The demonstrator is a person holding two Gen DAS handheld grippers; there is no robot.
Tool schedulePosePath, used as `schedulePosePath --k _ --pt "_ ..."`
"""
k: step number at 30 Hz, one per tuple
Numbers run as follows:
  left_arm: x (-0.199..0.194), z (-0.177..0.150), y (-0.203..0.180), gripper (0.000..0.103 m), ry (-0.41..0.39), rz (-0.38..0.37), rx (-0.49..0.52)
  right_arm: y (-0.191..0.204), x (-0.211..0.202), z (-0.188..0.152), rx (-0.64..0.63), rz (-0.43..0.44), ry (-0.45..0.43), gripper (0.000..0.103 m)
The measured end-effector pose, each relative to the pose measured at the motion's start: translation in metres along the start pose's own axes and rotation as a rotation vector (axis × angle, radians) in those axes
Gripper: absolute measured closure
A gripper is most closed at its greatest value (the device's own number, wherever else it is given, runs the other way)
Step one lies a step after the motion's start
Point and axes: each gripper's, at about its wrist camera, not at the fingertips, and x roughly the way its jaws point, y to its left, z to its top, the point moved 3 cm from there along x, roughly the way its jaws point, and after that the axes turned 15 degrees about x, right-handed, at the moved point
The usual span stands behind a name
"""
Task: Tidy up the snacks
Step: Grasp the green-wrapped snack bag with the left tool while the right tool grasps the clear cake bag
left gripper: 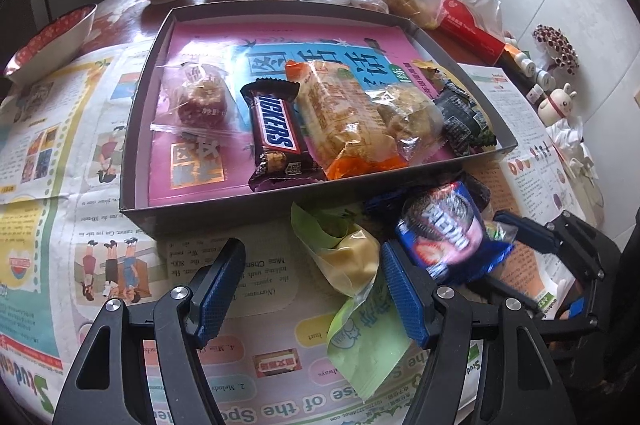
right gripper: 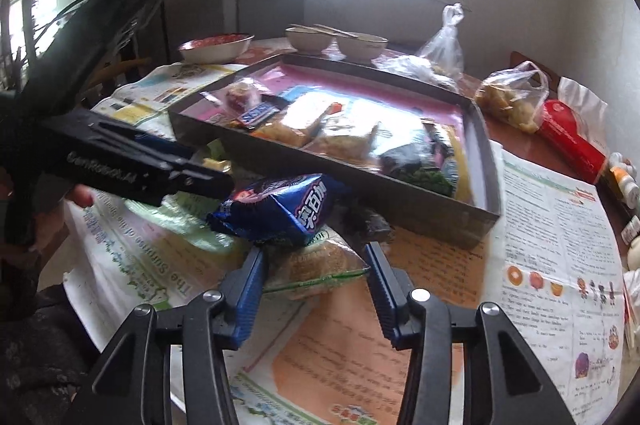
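The grey tray [left gripper: 136, 161] is the landmark. Just outside its near wall a small heap of loose snacks lies on the newspaper-covered surface [left gripper: 52, 153]: one blue cookie pack [right gripper: 280, 209], one tan cracker pack [right gripper: 320, 265] beneath it, one green-wrapped yellow cake [left gripper: 348, 265], and something dark under the heap that I cannot make out. The right gripper [right gripper: 316, 285] is nearest: the cracker pack sits between its fingers [right gripper: 248, 289], long axis crossways to them, with the blue pack just beyond the tips. The fingers stand part closed, and whether they press the wrapper I cannot tell. The left gripper [left gripper: 316, 289] hangs half open and empty beside the green cake. Inside the tray I count five snacks, among them one Snickers bar [left gripper: 276, 137].
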Motion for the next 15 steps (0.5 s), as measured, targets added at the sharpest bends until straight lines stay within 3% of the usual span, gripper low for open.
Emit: schedulePosePath --k 15 --pt "0.002 0.001 0.001 0.031 -0.01 0.01 -0.001 0.009 0.019 0.009 -0.015 -0.03 0.006 0.054"
